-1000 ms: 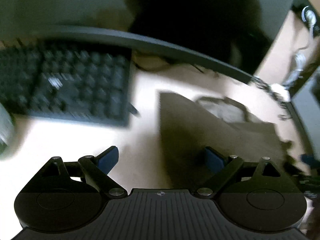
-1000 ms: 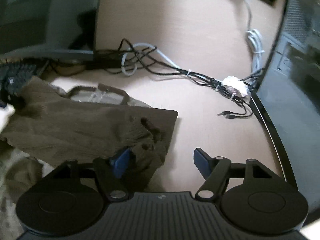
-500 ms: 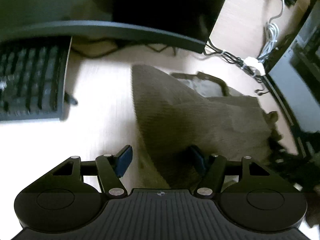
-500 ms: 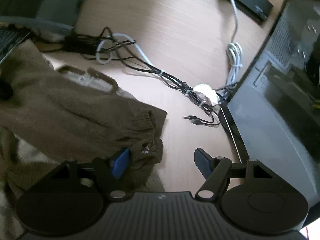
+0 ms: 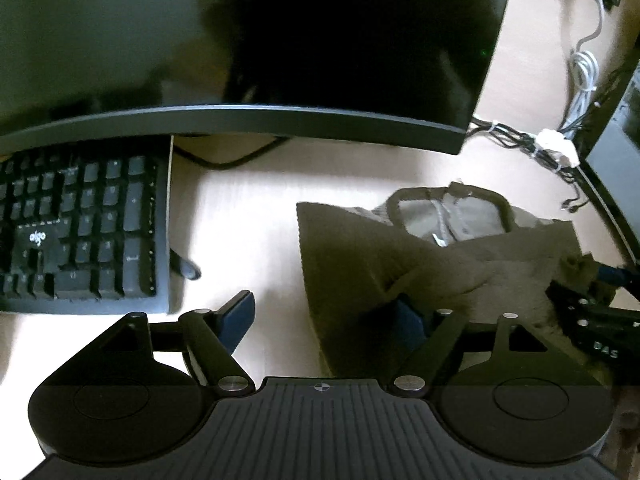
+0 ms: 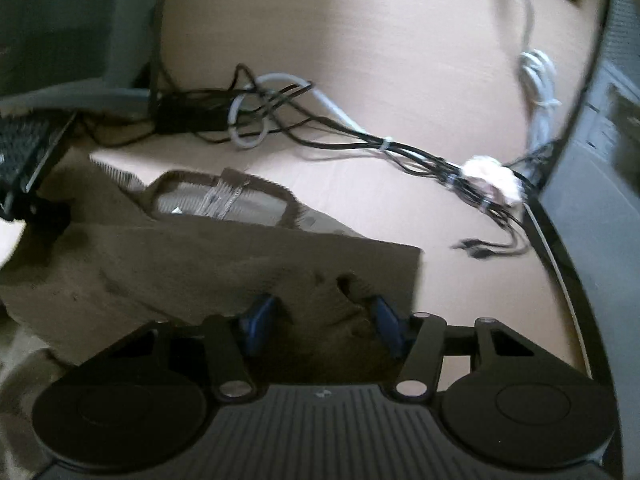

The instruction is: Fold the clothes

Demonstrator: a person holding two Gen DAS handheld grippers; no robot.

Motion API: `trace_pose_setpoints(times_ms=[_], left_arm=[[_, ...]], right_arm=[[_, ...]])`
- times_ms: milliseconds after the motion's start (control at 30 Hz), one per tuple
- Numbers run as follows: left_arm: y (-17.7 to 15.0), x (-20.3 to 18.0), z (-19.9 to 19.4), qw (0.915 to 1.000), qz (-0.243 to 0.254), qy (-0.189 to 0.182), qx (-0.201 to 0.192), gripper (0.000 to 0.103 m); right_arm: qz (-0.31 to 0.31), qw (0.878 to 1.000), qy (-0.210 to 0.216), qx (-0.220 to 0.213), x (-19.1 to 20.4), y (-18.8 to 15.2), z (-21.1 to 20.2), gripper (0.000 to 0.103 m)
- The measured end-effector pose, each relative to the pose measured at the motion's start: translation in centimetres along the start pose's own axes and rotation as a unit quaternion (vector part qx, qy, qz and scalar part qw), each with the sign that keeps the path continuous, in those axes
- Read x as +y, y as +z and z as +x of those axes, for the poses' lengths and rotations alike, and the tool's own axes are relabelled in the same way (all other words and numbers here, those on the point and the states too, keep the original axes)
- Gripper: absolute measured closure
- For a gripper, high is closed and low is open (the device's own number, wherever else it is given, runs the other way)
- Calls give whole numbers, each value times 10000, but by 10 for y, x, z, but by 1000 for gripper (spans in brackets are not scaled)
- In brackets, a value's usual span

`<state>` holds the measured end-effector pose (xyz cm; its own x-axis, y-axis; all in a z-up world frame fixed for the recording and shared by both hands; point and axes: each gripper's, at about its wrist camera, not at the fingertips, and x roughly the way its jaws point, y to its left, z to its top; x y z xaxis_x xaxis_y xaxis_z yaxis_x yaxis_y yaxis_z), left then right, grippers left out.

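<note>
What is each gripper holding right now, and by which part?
Neither gripper has closed. The right gripper straddles a bunched cuff of the brown sweater; the left gripper is open at its side edge.

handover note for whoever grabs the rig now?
Left gripper: open, one finger under the sweater's left edge, nothing pinched.
Right gripper: fingers partly closed around a bunched sweater edge; can't tell if gripped.
Sweater lies on the desk right of the keyboard, collar toward the monitor.
Done: a flap seems folded across. Left: the remaining folds.
</note>
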<state>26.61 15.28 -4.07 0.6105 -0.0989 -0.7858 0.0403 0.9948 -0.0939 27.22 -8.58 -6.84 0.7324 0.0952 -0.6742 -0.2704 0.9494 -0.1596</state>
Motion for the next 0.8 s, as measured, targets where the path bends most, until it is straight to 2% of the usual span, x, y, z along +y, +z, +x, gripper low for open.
trace_pose_setpoints(times_ms=[100, 167, 233, 267, 333, 400, 467, 500, 533, 567, 600, 700, 733, 800], left_arm=[[0, 2, 1, 10000, -73, 41, 21, 18], [0, 2, -9, 9998, -201, -28, -24, 26], [1, 3, -29, 9980, -394, -433, -226, 28], [2, 2, -37, 9953, -458, -788, -333, 28], [5, -3, -48, 9867, -505, -1471, -472, 26], [8, -16, -38, 9811, -412, -1866, -315, 26], [7, -19, -22, 9842, -438, -1710, -130, 29], [7, -18, -16, 9861, -487, -1585, -78, 33], [7, -16, -10, 9879, -535, -1458, -25, 44], [7, -15, -4, 9894, -584, -1332, 27, 44], [7, -13, 0, 9906, -641, -1211, 61, 43], [15, 7, -15, 9895, -1022, -988, -276, 26], [18, 14, -20, 9886, -1144, -908, -369, 23], [25, 23, -11, 9889, -1295, -686, -248, 23]], right_arm=[[-26, 9999, 144, 38, -2, 9, 7, 48], [101, 9995, 278, -69, -12, 14, -4, 48], [300, 9983, 438, -250, -25, 17, -21, 48], [434, 9970, 562, -311, -31, 16, -28, 48], [638, 9946, 791, -209, -37, 10, -33, 48], [592, 9950, 807, 71, -35, 0, -22, 48], [512, 9955, 745, 282, -31, -6, -10, 49], [511, 9954, 762, 293, -30, -5, -8, 50], [565, 9948, 817, 238, -33, -1, -10, 52], [642, 9938, 889, 154, -38, 3, -15, 52], [761, 9927, 933, 40, -45, 7, -19, 52], [1344, 9861, 961, 165, -68, 11, 0, 52], [1544, 9830, 968, 226, -76, 12, 7, 52], [1941, 9755, 979, 346, -91, 13, 22, 52]])
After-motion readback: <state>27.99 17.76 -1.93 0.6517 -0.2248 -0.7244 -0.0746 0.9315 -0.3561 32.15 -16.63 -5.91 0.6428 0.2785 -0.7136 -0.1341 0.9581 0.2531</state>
